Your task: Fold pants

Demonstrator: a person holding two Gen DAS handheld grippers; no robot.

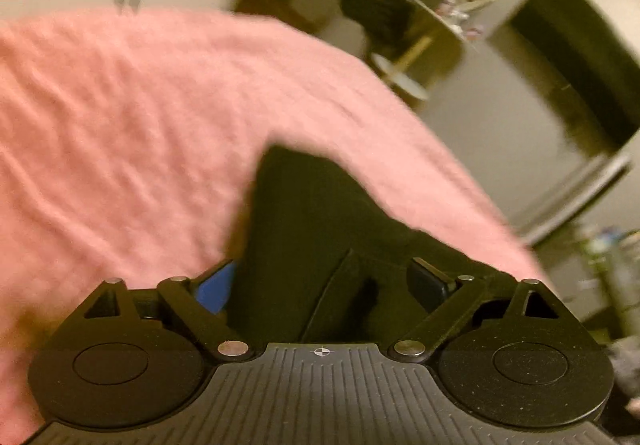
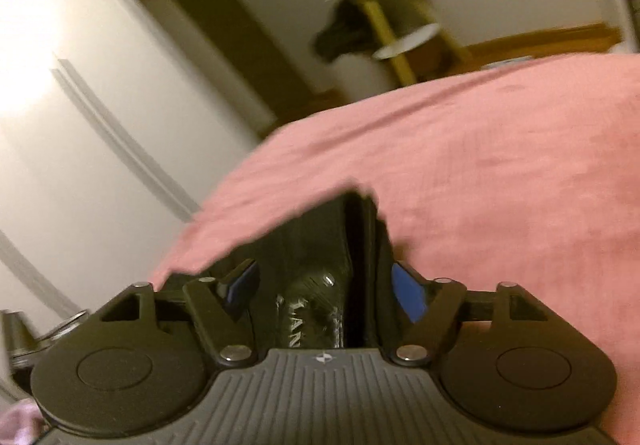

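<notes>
Black pants (image 1: 304, 205) lie on a pink bedspread (image 1: 120, 125), and both views are blurred. My left gripper (image 1: 320, 277) is just over the pants with its jaws wide apart. Dark cloth fills the gap between them, while the left blue pad (image 1: 216, 289) shows bare. In the right wrist view a folded part of the pants (image 2: 320, 245) with a shiny lettered label (image 2: 296, 325) sits between the fingers of my right gripper (image 2: 326, 281). Its blue pads (image 2: 408, 293) stand clear of the cloth, so it is open.
The pink bedspread (image 2: 500, 165) ends at an edge on the left of the right wrist view. Beyond the bed stands a small tiered side table (image 2: 400, 41) with a black item (image 2: 340, 33) hanging on it. White wardrobe doors (image 2: 80, 85) lie left. A dark panel (image 1: 580, 77) lies right.
</notes>
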